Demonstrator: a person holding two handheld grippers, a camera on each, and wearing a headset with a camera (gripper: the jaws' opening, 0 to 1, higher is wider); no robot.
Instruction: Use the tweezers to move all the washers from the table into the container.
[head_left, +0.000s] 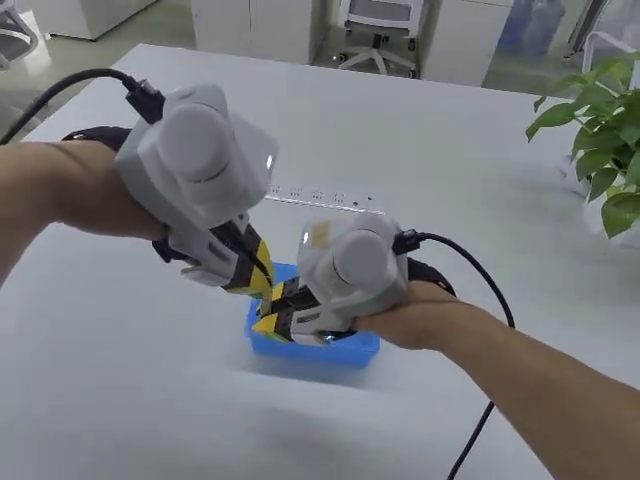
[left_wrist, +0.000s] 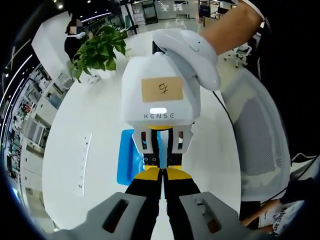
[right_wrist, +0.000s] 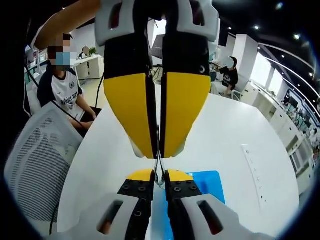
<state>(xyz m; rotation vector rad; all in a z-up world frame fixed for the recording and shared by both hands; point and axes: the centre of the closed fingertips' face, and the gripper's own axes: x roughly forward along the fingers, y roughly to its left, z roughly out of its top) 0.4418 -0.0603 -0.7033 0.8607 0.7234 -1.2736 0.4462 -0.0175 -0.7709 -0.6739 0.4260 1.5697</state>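
Note:
A shallow blue container (head_left: 352, 350) sits on the white table (head_left: 430, 160), and both grippers meet tip to tip just above it. My left gripper (head_left: 262, 285) comes in from the upper left, its yellow jaws pressed together. Facing it from the right, my right gripper (head_left: 272, 318) has its jaws nearly together. In the right gripper view, thin metal tweezers (right_wrist: 158, 167) run from my right gripper (right_wrist: 159, 179) up into the closed jaws of the left gripper (right_wrist: 156, 150). The left gripper view shows my left gripper (left_wrist: 162, 175) shut, with the right gripper (left_wrist: 162, 150) opposite and the container (left_wrist: 127, 160) beneath.
A white power strip (head_left: 325, 197) lies on the table behind the grippers. A potted green plant (head_left: 605, 140) stands at the right edge. A black cable (head_left: 480, 420) trails off the right gripper toward the front. A mesh chair (right_wrist: 40, 160) and seated people are beyond the table.

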